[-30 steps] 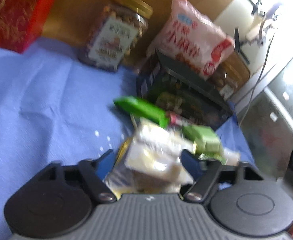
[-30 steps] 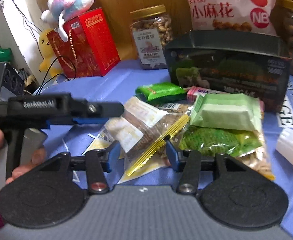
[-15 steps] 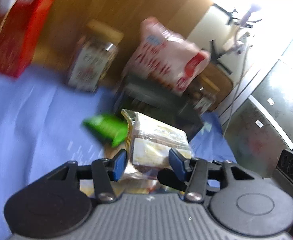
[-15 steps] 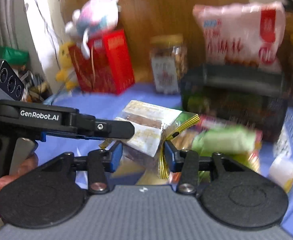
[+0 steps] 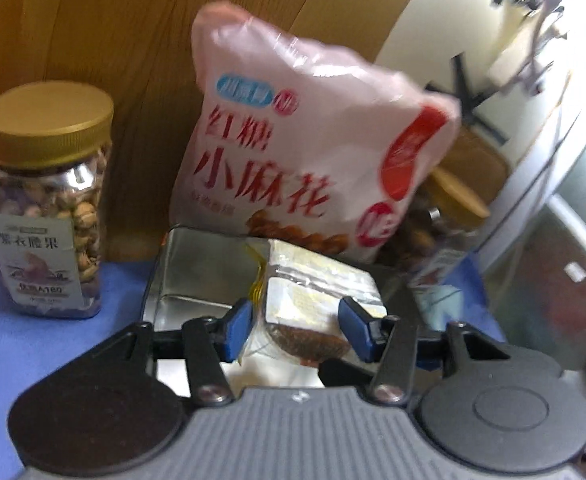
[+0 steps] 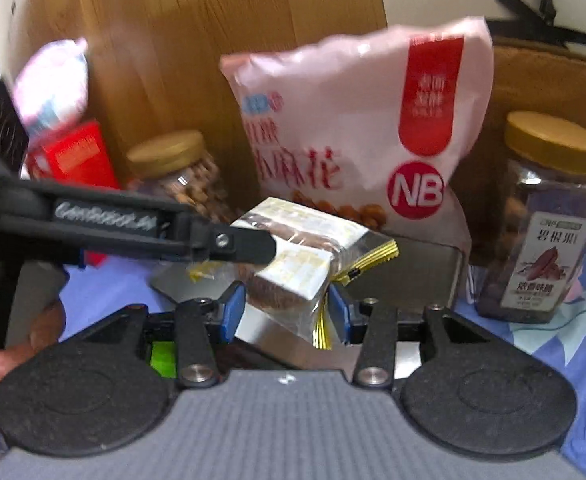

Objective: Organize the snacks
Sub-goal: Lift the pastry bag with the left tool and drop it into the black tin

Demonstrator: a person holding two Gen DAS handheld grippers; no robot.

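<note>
Gripping one snack packet over the tin.

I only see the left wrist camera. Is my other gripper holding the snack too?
Observer: Yes. The right gripper pinches the snack packet near its yellow-edged end.
Operator: What's hiding behind the pink bag on the right?
Observer: A gold-lidded jar with a dark label, standing on the blue cloth.
Operator: And what's left of the nut jar?
Observer: A red box, with a blurry plush toy above it.
</note>
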